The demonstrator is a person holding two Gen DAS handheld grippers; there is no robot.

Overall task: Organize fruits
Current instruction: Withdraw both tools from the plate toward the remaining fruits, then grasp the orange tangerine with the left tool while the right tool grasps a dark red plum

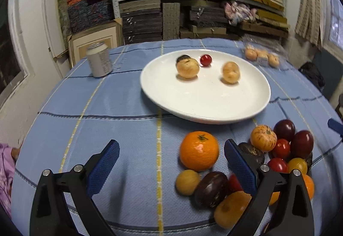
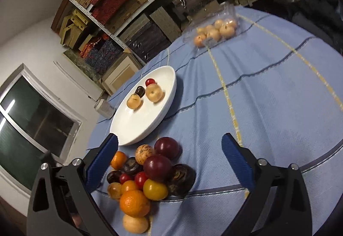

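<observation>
Fruit sits in two spots on the blue desk [image 1: 120,107]: a few pieces on the white plate [image 1: 205,107] and a big pile [image 2: 150,176] close by on the cloth. Going left to right in the left wrist view, a can [image 1: 99,60] stands far left, then the plate in the middle, then a clear pack of pale fruit [image 1: 262,56] at the back right. The left hand-held gripper [image 1: 171,167] is spread wide and holds nothing, with the orange [image 1: 199,151] between its fingers. The right hand-held gripper [image 2: 169,165] is spread wide over the pile, holding nothing too. The fruits look round, smooth and likely to roll, so take one by its fat middle and squeeze gently. The plate has lots of room, and the desk edge is close to the pile.
</observation>
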